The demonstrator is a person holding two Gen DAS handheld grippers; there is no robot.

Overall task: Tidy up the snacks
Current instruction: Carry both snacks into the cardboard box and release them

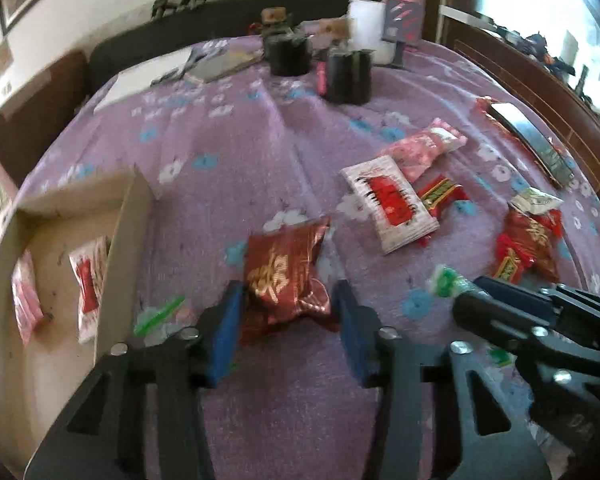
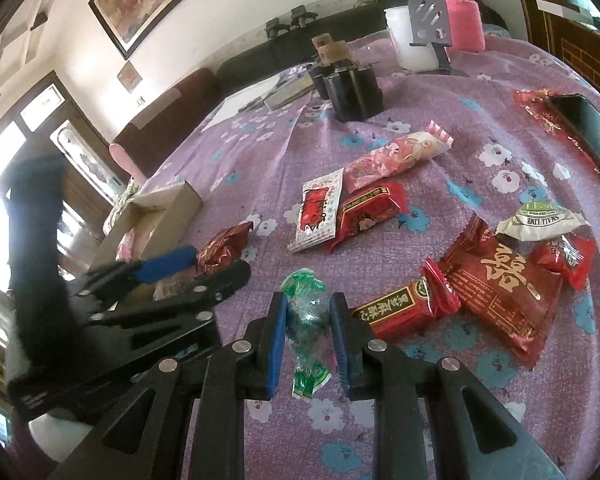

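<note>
Cardboard box [image 1: 132, 216] holds two snack packets [image 1: 86, 288].

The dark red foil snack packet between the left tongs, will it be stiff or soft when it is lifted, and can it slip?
The dark red foil packet looks puffy and creased, so it will probably give under the left tongs rather than stay stiff. It seems light for its size. Its glossy foil may slide on the pads, so a grip across the middle seems safer than one at a crimped end.
</note>
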